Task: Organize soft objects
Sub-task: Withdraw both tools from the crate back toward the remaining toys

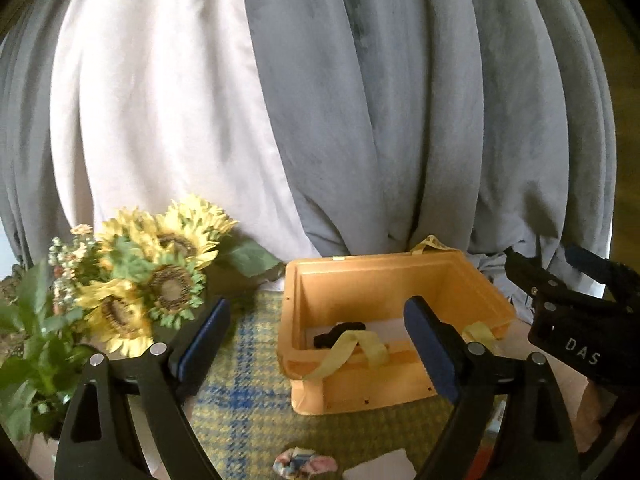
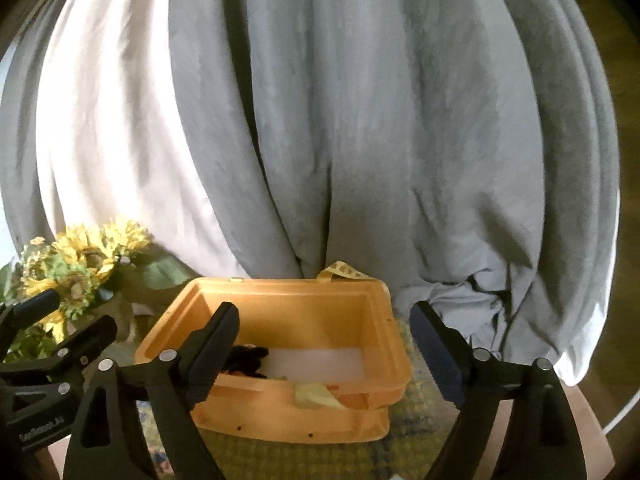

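Note:
An orange storage bin (image 1: 372,280) with pale yellow strap handles stands on a plaid cloth; it also shows in the right wrist view (image 2: 280,420). A black soft object (image 1: 338,332) lies on its white floor, seen too in the right wrist view (image 2: 246,360). A floral scrunchie (image 1: 304,462) lies on the cloth in front of the bin. My left gripper (image 1: 320,328) is open and empty, in front of the bin. My right gripper (image 2: 326,336) is open and empty, above the bin's near side.
Artificial sunflowers (image 1: 152,280) in a pot stand left of the bin. Grey and white curtains (image 1: 320,120) hang right behind. A white flat item (image 1: 380,468) lies at the bottom edge. The plaid cloth (image 1: 248,380) covers the table.

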`<state>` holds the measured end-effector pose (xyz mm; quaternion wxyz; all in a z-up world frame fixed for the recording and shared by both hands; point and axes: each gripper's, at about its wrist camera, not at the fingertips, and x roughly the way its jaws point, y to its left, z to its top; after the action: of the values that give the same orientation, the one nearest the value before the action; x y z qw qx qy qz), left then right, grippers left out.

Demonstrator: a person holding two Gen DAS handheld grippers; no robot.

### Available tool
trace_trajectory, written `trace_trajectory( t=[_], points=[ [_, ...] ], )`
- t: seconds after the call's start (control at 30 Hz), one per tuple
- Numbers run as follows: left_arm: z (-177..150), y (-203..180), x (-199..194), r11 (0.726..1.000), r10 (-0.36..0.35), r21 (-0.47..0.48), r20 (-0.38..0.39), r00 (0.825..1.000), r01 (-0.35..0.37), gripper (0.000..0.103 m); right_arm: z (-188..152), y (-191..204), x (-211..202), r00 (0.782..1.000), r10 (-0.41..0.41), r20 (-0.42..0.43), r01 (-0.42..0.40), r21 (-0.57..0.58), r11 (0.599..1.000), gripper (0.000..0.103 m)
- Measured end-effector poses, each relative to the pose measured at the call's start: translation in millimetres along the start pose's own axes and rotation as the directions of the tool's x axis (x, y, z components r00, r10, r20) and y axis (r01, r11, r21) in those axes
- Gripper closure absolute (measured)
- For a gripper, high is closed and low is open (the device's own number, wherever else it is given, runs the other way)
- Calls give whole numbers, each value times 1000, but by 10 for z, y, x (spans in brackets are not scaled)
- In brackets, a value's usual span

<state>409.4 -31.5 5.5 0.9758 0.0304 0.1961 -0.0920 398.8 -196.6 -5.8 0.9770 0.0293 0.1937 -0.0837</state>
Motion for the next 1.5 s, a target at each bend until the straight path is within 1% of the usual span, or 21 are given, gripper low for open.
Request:
trace_trajectory(
  t=[0.2,0.3,0.4,0.57,0.67,0.83,0.97,1.2,1.5],
  points=[
    [-112,44,-287,1000,-6,-3,3,1000,6,14,-83,34,-303,1000,-5,18,5,3,1000,13],
    [-192,62,-417,1000,5,-12,3,1000,-5,14,-136,32,-452,999,-7,34,6,13,1000,13],
    [-257,84,-520,1000,-6,-27,-12,1000,5,14,-202,36,-586,999,-19,38,19,19,1000,13],
    [-399,138,-732,999,10,-31,-19,1000,-11,14,-295,26,-746,1000,-24,17,23,53,998,13],
    [-520,164,-844,999,30,-25,-29,999,-30,14,-371,51,-844,999,-31,8,31,51,998,13],
    [-687,208,-994,999,40,-17,-64,997,-41,14,-518,95,-981,999,-34,-17,34,35,999,13],
    [-819,233,-1058,999,44,-16,-88,995,-45,14,-657,113,-1053,998,-38,-44,40,41,998,13],
    [-1063,261,-1106,999,27,-19,-149,989,-30,14,-892,138,-1143,994,-58,-94,63,50,997,13],
    [-1319,256,-1029,1000,8,-16,-213,977,-11,14,-1145,149,-1165,986,-79,-150,89,61,994,13]
  ],
)
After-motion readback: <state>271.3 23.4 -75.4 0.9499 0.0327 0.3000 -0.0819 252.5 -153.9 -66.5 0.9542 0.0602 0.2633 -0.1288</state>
